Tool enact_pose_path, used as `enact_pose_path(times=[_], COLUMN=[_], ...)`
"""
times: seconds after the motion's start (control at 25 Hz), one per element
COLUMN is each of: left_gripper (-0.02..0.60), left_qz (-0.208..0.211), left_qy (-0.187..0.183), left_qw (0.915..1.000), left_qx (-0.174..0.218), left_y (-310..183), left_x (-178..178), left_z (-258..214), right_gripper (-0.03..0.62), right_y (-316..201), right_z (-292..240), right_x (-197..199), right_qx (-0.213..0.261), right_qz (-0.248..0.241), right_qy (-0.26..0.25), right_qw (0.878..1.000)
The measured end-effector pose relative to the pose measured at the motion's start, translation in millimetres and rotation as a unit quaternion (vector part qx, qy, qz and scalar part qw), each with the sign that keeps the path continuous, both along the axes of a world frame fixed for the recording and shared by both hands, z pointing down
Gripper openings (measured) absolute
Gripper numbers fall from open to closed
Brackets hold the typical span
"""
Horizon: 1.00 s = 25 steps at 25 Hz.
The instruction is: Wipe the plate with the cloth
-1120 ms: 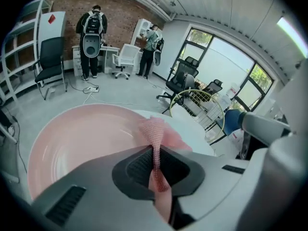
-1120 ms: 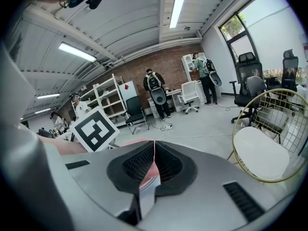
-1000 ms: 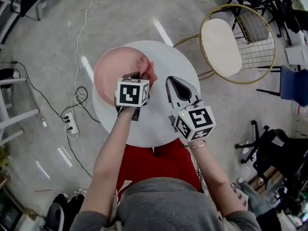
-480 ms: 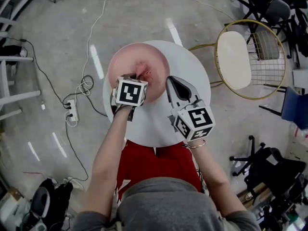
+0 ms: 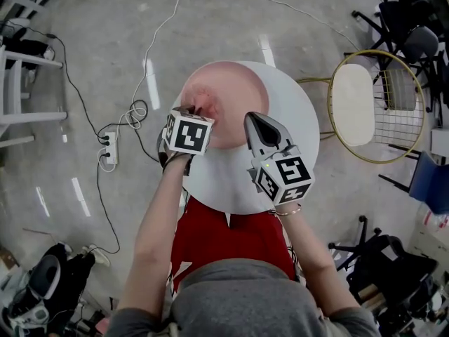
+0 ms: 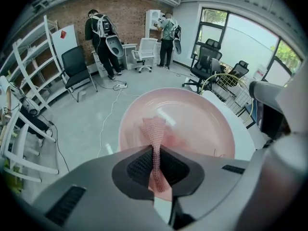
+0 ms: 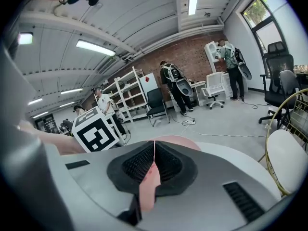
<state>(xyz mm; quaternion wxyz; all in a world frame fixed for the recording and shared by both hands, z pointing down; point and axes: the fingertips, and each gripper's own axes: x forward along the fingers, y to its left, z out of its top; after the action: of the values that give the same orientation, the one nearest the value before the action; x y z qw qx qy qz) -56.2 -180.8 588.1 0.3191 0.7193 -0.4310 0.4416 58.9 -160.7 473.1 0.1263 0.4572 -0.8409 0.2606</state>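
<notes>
left gripper (image 6: 155, 160) is pinched tight on the pink mesh cloth (image 6: 154, 129), so its loose end hangs down onto the inside of the pink plate (image 5: 242, 90), which sits on the round white table (image 5: 298, 128). right gripper (image 5: 255, 123) looks clamped on the plate's right rim, i'd guess to stop it sliding during the wipe.

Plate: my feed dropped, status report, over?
Left hand-held gripper shut on cloth, cloth down on plate. Right hand-held gripper shut on plate rim. Nothing blocking.
</notes>
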Motion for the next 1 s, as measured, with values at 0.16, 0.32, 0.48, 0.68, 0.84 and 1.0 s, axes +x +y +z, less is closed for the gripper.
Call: enact_pose_path(times=[0.16, 0.32, 0.48, 0.68, 0.84, 1.0], left_gripper=[0.035, 0.035, 0.035, 0.035, 0.035, 0.035], left_qz=[-0.016, -0.030, -0.015, 0.025, 0.056, 0.087], left_qy=[-0.011, 0.014, 0.071, 0.124, 0.139, 0.123], left_qw=[0.9998, 0.9987, 0.9955, 0.9906, 0.9884, 0.9885], left_qx=[0.006, 0.039, 0.061, 0.054, 0.024, -0.006], left_y=[5, 6, 5, 5, 17, 38], left_x=[-25, -30, 1, 63, 103, 122], left_z=[-5, -30, -57, -63, -48, -27], right_gripper=[0.029, 0.029, 0.029, 0.029, 0.029, 0.029], right_y=[4, 11, 17, 30, 45, 60], right_z=[-3, -5, -12, -21, -22, -18], right_x=[-8, -1, 16, 50, 77, 94], right_qx=[0.004, 0.005, 0.010, 0.018, 0.016, 0.010], right_qz=[0.000, 0.017, 0.054, 0.103, 0.146, 0.170], right_qy=[0.002, 0.007, 0.012, 0.022, 0.022, 0.022], right_qw=[1.000, 1.000, 0.998, 0.994, 0.989, 0.985])
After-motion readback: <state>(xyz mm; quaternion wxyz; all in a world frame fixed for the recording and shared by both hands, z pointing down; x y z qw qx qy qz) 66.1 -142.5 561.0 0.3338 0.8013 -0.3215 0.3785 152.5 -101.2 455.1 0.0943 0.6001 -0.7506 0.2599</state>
